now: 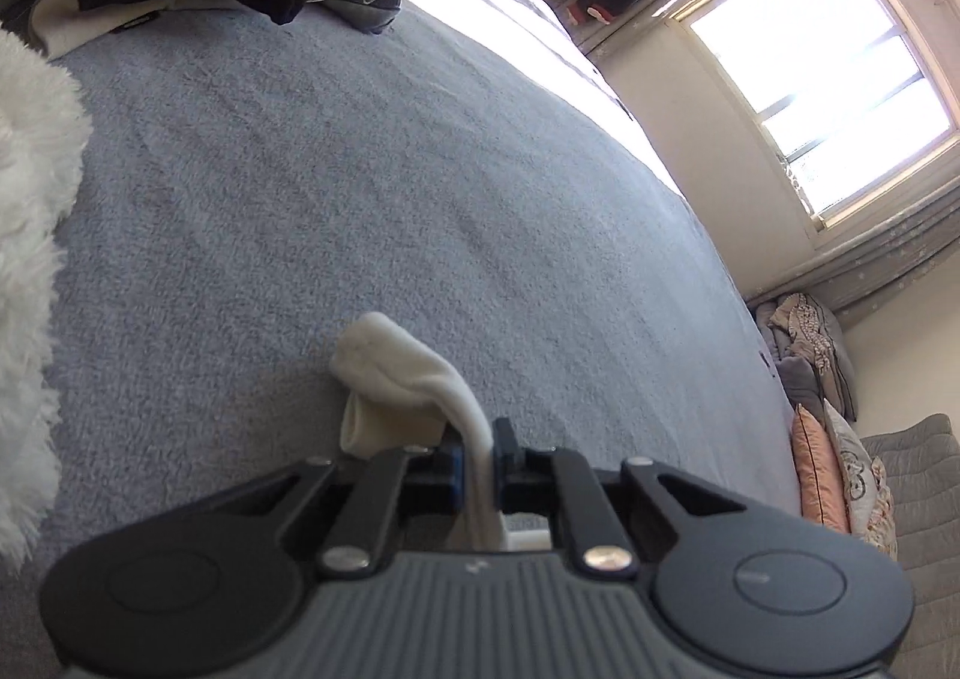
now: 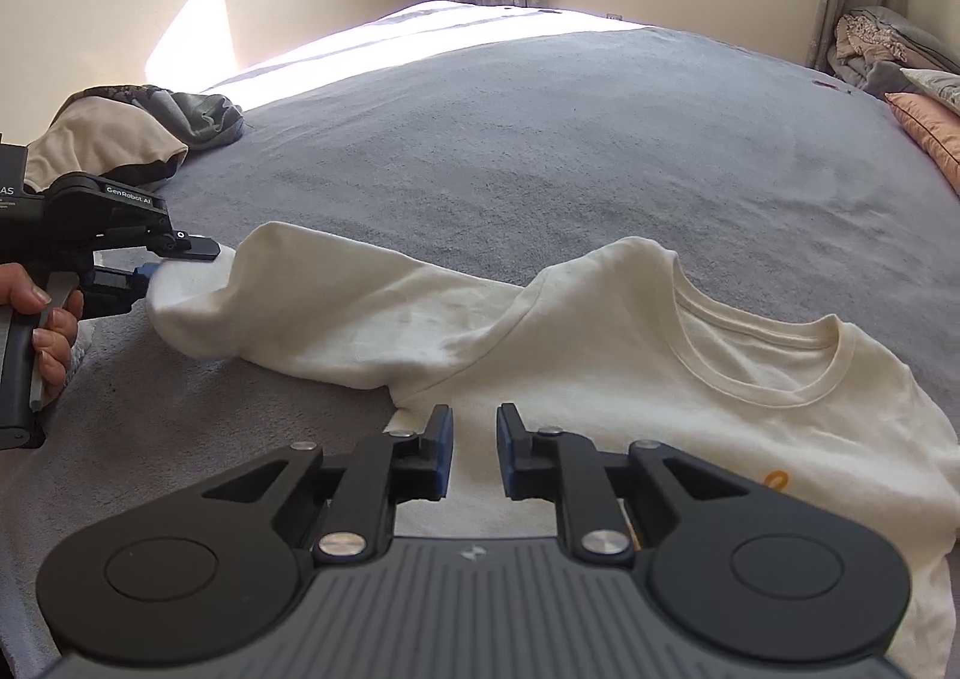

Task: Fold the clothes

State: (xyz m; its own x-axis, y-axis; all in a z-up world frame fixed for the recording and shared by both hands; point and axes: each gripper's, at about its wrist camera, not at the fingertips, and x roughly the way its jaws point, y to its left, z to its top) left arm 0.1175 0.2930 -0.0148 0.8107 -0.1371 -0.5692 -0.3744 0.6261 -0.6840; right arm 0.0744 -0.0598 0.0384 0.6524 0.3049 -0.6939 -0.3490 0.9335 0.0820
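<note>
1. Two black jaw arms of the right gripper [image 2: 474, 451] fill the foreground of the right wrist view, their blue pads standing apart with a clear gap and nothing pinched; they hover over the chest of one white T-shirt [image 2: 690, 379].
2. One T-shirt only is spread on the bed [image 2: 540, 139], which is covered by a grey fleecy blanket. Its round neckline faces up, and a small orange mark shows near the right edge.
3. One long sleeve [image 2: 336, 313] stretches away to the left, where the left gripper [image 2: 180, 259] has its jaws closed on the cuff, one finger above the cloth and one below.
4. One hand [image 2: 51, 331] wraps the left gripper's grip at the frame edge.
5. Seen from the left wrist, the left gripper [image 1: 477, 457] shows the same hold: a white strip of cloth runs between the two pads, and the cuff end [image 1: 390, 361] bunches just beyond them over the blanket.
6. One heap of unfolded clothes [image 2: 132, 133], cream, grey and black, lies at the bed's far left, well apart from the T-shirt.
7. One window [image 1: 828, 73] lights the room; two cushions [image 1: 834, 475] lean beside the bed.
</note>
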